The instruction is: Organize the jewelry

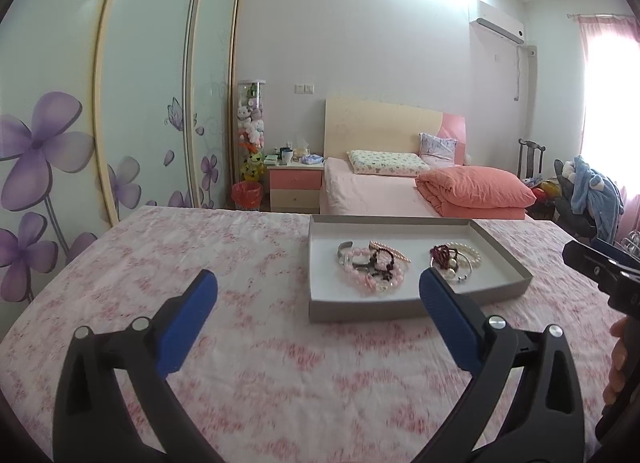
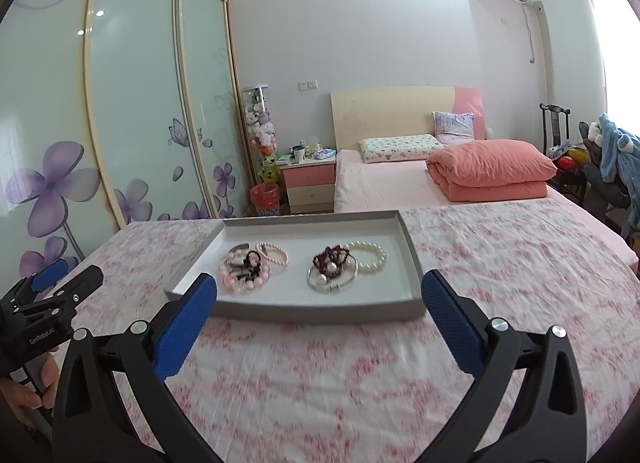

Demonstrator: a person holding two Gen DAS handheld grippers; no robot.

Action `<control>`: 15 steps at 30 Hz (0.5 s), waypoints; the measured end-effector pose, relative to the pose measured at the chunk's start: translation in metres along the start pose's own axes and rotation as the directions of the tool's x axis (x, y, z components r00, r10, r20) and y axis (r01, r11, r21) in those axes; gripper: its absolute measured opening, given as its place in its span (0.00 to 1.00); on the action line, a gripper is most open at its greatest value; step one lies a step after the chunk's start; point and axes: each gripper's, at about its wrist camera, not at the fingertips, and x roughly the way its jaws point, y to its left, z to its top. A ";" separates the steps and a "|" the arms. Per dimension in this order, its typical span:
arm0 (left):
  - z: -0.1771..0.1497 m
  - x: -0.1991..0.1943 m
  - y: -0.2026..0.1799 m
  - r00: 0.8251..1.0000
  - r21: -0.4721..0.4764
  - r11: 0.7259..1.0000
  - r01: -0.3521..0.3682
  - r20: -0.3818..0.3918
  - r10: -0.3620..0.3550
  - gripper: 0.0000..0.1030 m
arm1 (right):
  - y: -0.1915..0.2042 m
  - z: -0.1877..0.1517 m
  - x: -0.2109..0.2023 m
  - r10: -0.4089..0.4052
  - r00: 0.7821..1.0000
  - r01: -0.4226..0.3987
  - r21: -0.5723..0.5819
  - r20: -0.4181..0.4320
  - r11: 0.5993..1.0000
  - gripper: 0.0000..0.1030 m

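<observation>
tray (image 2: 412, 259) with jewelry (image 2: 304, 263) lies straight ahead of right hand-held gripper (image 2: 318, 299) — nearer than left hand-held gripper (image 1: 318, 295); both released, nothing between the jaws.

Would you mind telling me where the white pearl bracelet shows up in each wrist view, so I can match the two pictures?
Left wrist view: the white pearl bracelet lies at the right end of the grey tray, right of centre.
Right wrist view: the white pearl bracelet lies in the tray's right half, slightly right of centre.
Shared landmark: the folded salmon quilt on the bed behind the tray.
</observation>
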 end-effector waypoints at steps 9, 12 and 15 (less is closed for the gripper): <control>-0.010 -0.035 -0.010 0.999 0.018 1.000 0.017 0.050 -0.017 0.96 | 0.003 -0.016 -0.029 -0.006 1.000 0.006 0.012 0.027 1.000 0.98; -0.011 -0.043 -0.011 0.998 0.008 1.000 0.014 0.069 -0.015 0.96 | 0.006 -0.021 -0.036 -0.001 0.999 0.000 0.014 0.034 1.000 0.98; -0.013 -0.047 -0.012 0.997 -0.001 0.999 0.033 0.069 -0.033 0.96 | 0.010 -0.023 -0.040 0.005 0.999 -0.005 0.001 0.042 1.000 0.98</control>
